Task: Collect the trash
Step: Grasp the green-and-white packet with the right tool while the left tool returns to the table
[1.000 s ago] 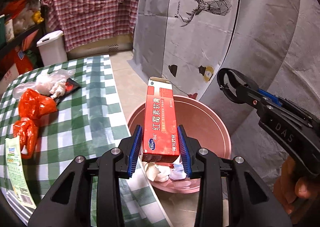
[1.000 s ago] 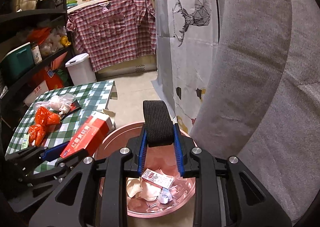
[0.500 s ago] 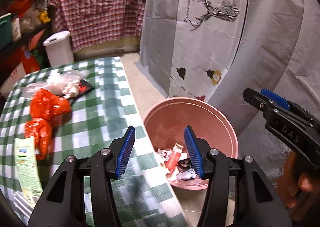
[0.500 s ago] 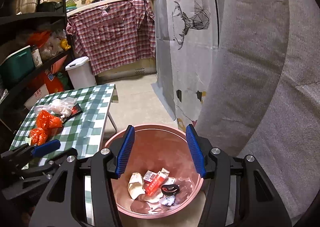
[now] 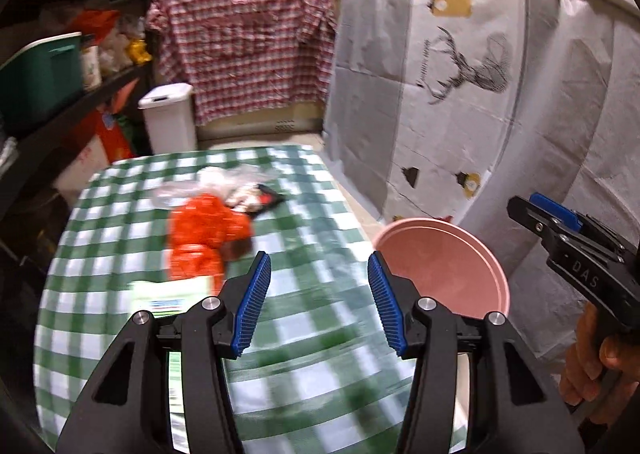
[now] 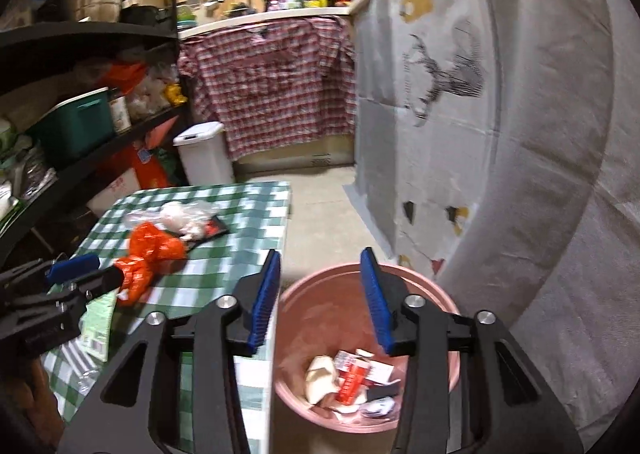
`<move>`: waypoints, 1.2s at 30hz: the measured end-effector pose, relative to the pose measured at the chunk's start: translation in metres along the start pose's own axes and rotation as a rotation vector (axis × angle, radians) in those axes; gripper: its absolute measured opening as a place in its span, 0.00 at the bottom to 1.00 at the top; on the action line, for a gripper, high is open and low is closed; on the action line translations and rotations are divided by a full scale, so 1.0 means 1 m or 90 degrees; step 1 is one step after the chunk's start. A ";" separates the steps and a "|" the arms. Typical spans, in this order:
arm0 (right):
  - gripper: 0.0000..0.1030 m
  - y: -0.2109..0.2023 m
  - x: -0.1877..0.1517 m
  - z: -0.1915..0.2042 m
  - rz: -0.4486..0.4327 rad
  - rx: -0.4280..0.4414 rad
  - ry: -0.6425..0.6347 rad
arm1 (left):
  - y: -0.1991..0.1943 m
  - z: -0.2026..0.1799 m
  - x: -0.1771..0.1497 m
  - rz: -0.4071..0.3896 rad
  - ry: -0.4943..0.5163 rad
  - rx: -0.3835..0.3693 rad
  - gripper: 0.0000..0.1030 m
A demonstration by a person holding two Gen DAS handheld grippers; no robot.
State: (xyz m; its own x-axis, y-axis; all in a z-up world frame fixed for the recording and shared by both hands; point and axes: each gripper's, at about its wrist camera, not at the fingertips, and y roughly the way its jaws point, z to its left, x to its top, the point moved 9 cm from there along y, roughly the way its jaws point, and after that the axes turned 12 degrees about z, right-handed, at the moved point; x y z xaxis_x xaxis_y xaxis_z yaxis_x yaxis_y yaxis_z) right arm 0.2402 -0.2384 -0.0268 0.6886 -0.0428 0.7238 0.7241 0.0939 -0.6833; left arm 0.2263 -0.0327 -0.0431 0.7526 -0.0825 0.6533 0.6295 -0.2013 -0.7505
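My left gripper [image 5: 319, 258] hangs over the green-checked table [image 5: 320, 354], jaws apart and closing, nothing between them. Ahead of it lie orange plastic bags [image 5: 200, 238], a green-white packet [image 5: 172, 296], a clear bag [image 5: 224, 181] and a black-red wrapper [image 5: 268, 199]. My right gripper [image 6: 320, 252] hovers above the pink bin [image 6: 304, 318], jaws apart and closing on nothing. A red box [image 6: 352, 380] and paper scraps lie in the bin. The right gripper [image 5: 560, 230] also shows at the right edge of the left wrist view, beside the bin [image 5: 440, 266].
A white lidded bin [image 6: 204, 151] stands on the floor beyond the table. Black shelves [image 6: 80, 33] packed with goods line the left. A grey deer-print cloth [image 5: 460, 65] hangs close behind the pink bin. A person's hand [image 5: 592, 366] holds the right gripper.
The left gripper let go of the red box, which fell into the bin, then swung left over the table. The right gripper dropped the black strap into the bin and drew back.
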 end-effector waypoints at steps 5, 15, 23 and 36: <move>0.28 -0.002 -0.003 0.047 0.005 0.072 -0.009 | -0.021 0.048 0.004 -0.015 -0.037 0.024 0.35; 0.30 0.018 -0.022 0.148 0.063 0.228 -0.049 | -0.079 0.127 0.037 -0.049 -0.021 0.093 0.26; 0.36 0.055 -0.058 0.205 0.151 0.272 -0.107 | -0.071 0.182 0.017 -0.052 -0.136 0.096 0.26; 0.40 0.098 -0.079 0.226 0.242 0.335 -0.068 | -0.071 0.187 0.019 -0.074 -0.102 0.121 0.26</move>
State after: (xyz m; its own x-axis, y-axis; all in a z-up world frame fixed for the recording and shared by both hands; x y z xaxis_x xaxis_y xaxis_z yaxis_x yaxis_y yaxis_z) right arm 0.2478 -0.0012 -0.1298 0.8653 0.1853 0.4657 0.2973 0.5582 -0.7746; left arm 0.2327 0.1626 0.0039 0.6843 0.0886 0.7238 0.7273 -0.0117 -0.6862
